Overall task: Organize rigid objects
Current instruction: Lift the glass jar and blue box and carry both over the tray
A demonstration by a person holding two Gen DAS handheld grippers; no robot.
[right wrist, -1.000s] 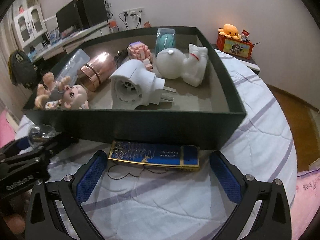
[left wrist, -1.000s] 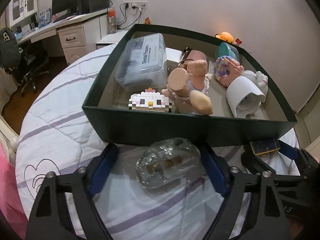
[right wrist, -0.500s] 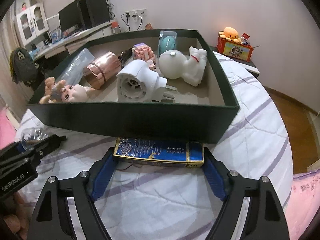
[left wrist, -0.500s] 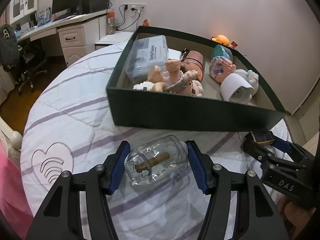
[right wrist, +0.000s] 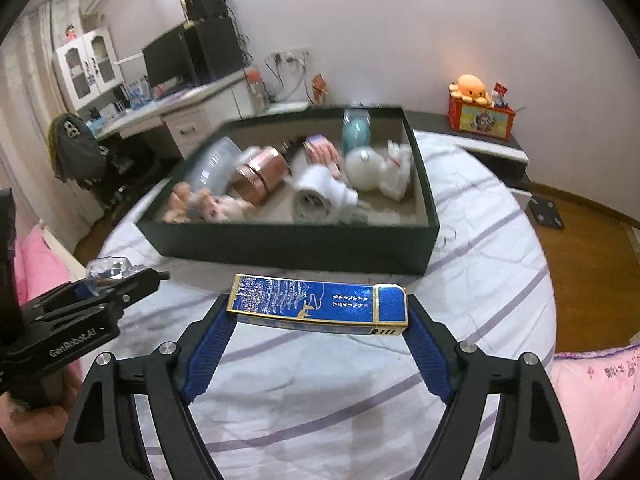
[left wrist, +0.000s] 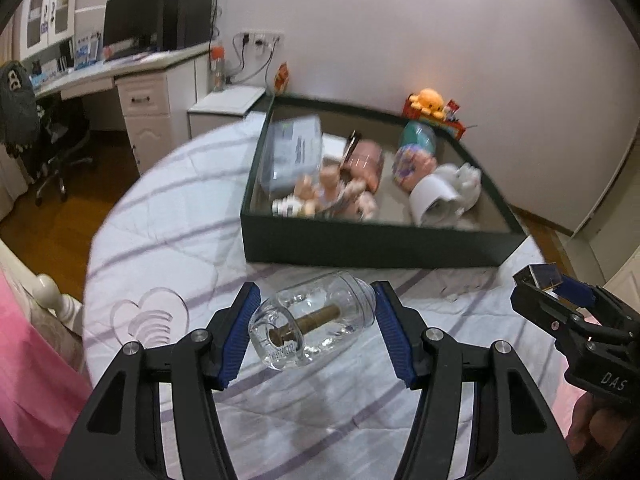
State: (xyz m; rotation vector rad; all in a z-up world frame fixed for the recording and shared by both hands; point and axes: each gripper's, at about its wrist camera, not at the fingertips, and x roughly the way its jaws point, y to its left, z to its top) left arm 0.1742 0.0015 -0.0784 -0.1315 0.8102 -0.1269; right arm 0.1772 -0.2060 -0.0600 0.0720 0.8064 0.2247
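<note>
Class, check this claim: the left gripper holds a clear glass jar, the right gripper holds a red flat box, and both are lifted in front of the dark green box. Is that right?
Not quite. The flat box in the right gripper is blue with gold edging, not red, as the right wrist view shows. The rest stands: the left gripper holds the clear glass jar, in front of the dark green box.

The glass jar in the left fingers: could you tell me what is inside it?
Inside the glass jar lies a brown cylindrical piece, along its axis. Glare hides anything else inside.
</note>
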